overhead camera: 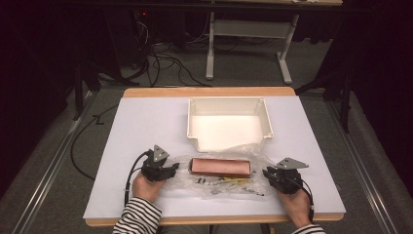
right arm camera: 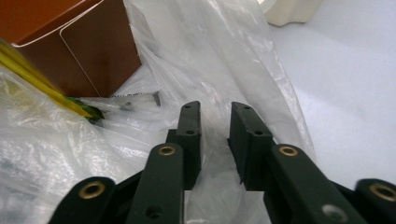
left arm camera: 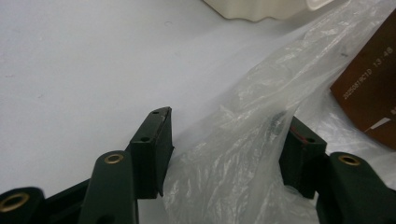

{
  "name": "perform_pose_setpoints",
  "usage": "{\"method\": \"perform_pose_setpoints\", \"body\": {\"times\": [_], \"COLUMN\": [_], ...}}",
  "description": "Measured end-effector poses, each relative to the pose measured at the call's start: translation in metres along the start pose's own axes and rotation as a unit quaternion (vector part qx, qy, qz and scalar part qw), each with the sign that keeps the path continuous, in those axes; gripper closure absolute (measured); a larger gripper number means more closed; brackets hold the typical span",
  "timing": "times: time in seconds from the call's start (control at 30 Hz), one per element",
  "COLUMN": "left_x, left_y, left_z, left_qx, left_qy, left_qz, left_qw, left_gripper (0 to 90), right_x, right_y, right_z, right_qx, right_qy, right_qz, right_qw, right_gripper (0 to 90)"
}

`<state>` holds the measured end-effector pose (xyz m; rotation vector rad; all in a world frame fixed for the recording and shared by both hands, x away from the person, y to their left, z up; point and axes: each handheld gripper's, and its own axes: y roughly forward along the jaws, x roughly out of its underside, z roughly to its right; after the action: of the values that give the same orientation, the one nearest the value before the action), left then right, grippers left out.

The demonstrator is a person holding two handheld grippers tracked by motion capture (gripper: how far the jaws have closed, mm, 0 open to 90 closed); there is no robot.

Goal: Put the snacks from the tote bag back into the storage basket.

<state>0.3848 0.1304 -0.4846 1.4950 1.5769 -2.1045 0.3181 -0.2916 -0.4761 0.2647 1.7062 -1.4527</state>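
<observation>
A long brown box (overhead camera: 220, 166) lies on a crumpled clear plastic bag (overhead camera: 214, 189) at the table's front middle. My left gripper (overhead camera: 171, 169) rests at the bag's left end. In the left gripper view its jaws (left arm camera: 229, 128) stand wide apart, with loose bag film (left arm camera: 243, 154) between them and no pad pressing; the box corner (left arm camera: 369, 88) is off to the right. My right gripper (overhead camera: 268, 172) sits at the bag's right end. Its jaws (right arm camera: 215, 109) keep a narrow gap with bag film (right arm camera: 210, 56) in it, not clamped. The box (right arm camera: 70, 42) is beyond at the left.
A white plastic tray (overhead camera: 228, 100), with nothing in it, stands behind the box at the table's back middle. Something yellow with a green end (right arm camera: 42, 84) lies inside the bag by the box. A person's hands, in striped sleeves (overhead camera: 139, 217), come in from the front edge.
</observation>
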Motion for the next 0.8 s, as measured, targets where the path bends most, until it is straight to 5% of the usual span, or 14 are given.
{"method": "perform_pose_setpoints", "body": {"times": [0.17, 0.3, 0.4, 0.7, 0.8], "left_x": [0.001, 0.001, 0.002, 0.003, 0.003], "left_y": [0.000, 0.001, 0.001, 0.000, 0.000], "left_z": [-0.002, -0.003, -0.002, -0.002, 0.000], "left_qx": [0.002, 0.005, 0.000, -0.004, -0.006], "left_qy": [-0.003, -0.011, -0.009, -0.010, -0.002], "left_qz": [0.003, 0.003, 0.005, 0.007, 0.012], "left_qw": [1.0000, 0.9999, 0.9999, 0.9999, 0.9999], "left_gripper": [40.5, 39.2, 38.2, 37.0, 36.9], "right_x": [-0.004, -0.011, -0.019, -0.037, -0.047], "right_y": [0.000, -0.006, -0.009, -0.017, -0.025], "right_z": [0.003, 0.003, 0.002, 0.001, -0.003], "right_qx": [-0.015, -0.033, -0.035, -0.068, -0.073], "right_qy": [-0.001, 0.000, -0.024, -0.010, -0.027], "right_qz": [0.000, 0.032, 0.059, 0.064, 0.078], "right_qw": [0.9999, 0.9989, 0.9973, 0.9956, 0.9939], "right_gripper": [60.8, 56.4, 51.8, 43.2, 42.8]}}
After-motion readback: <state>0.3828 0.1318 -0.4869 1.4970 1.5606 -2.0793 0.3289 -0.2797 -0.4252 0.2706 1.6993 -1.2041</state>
